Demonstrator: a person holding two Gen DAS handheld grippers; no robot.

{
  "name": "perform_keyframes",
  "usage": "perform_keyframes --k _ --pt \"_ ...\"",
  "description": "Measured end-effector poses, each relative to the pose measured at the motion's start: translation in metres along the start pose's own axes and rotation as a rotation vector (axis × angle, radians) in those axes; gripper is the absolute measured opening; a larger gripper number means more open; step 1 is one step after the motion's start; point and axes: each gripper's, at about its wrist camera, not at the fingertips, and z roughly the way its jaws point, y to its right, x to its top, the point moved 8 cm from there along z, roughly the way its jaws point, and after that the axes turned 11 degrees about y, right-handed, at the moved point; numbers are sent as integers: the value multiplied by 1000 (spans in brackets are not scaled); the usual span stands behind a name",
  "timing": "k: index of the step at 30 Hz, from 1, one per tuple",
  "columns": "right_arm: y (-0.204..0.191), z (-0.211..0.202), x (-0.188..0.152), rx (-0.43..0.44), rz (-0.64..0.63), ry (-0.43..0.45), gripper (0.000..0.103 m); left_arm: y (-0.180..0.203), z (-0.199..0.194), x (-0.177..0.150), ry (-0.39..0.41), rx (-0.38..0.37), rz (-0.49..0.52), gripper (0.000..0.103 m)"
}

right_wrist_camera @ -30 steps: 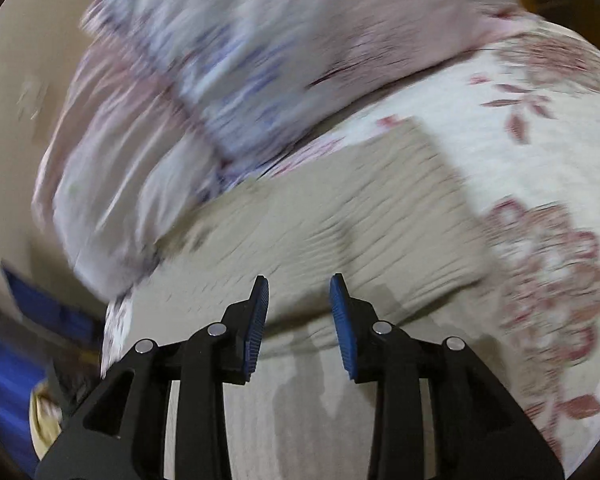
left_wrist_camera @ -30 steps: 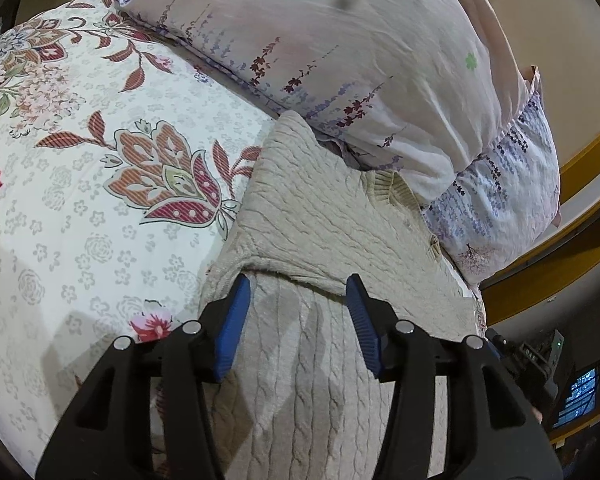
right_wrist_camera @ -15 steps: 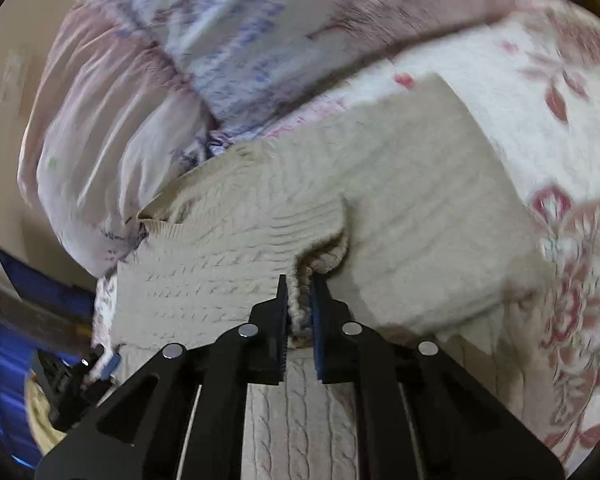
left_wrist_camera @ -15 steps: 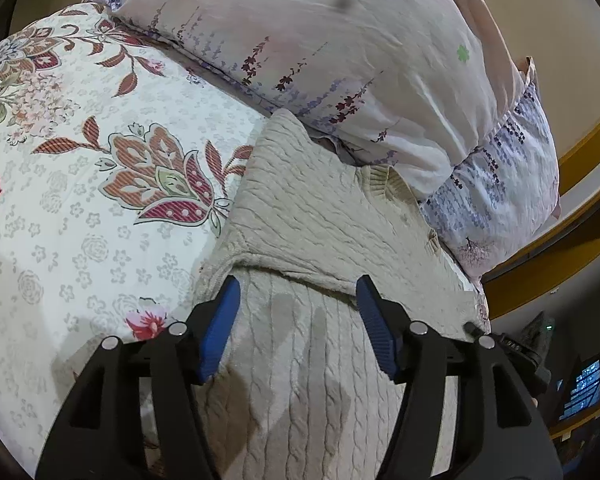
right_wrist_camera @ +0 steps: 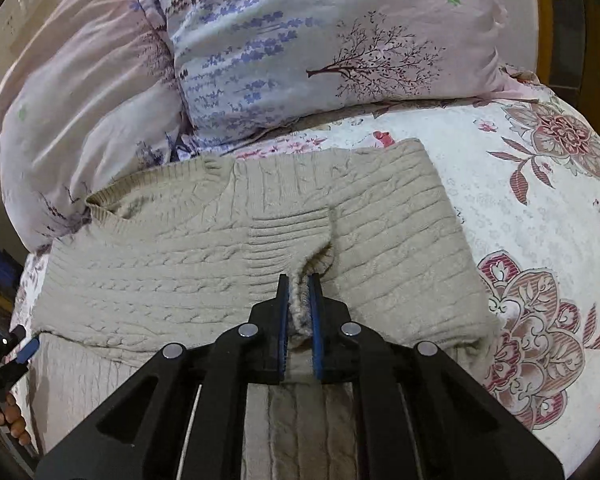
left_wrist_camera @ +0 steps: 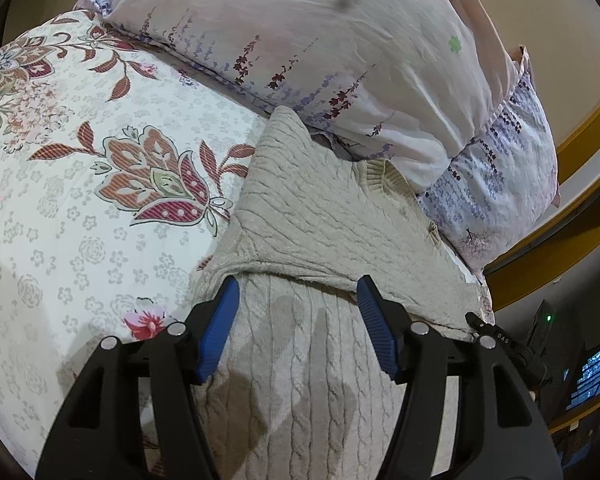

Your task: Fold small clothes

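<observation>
A beige cable-knit sweater (left_wrist_camera: 332, 216) lies on the flowered bed sheet (left_wrist_camera: 80, 220), its top part folded down over the body. In the left wrist view my left gripper (left_wrist_camera: 298, 282) hovers open over the sweater at the fold's edge, its blue pads clear of the knit. In the right wrist view the sweater (right_wrist_camera: 180, 260) spreads across the middle, with a ribbed sleeve cuff (right_wrist_camera: 288, 240) lying on it. My right gripper (right_wrist_camera: 299, 280) pinches a raised ridge of that cuff; its jaws are opening slightly, with the knit still pressed between the pads.
Two large flowered pillows (left_wrist_camera: 320, 40) (right_wrist_camera: 320, 40) crowd the sweater's far edge. The sheet (right_wrist_camera: 520, 200) stretches right of the sweater. A wooden bed frame (left_wrist_camera: 572, 128) runs behind. At the right wrist view's left edge are the left gripper (right_wrist_camera: 24, 350) and a hand (right_wrist_camera: 8, 420).
My right gripper rolled, moved onto the sleeve cuff and closed on it, lifting a ridge of knit. My left gripper's jaws widened a little; it stayed in place.
</observation>
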Motion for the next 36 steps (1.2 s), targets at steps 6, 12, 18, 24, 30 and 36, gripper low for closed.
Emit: perform_keyframes --k 6,12,18,24,30,36 --pt "9 -39 1 132 117 -2 47 6 -26 -7 -3 -71 41 62" --pt "44 -96 -24 222 190 -30 50 -6 -72 -19 -1 -78 93 62" --pt "80 -140 -61 200 239 -56 49 -26 -95 -49 -62 -87 34 60" --pt "89 -152 -110 248 282 -146 35 -23 -110 -77 -92 -147 -9 50" --pt "63 -161 -141 404 279 -199 26 -12 -123 -106 -129 -192 7 37" --pt "45 -170 -152 478 263 -226 25 -2 -134 -132 -191 -245 -30 33"
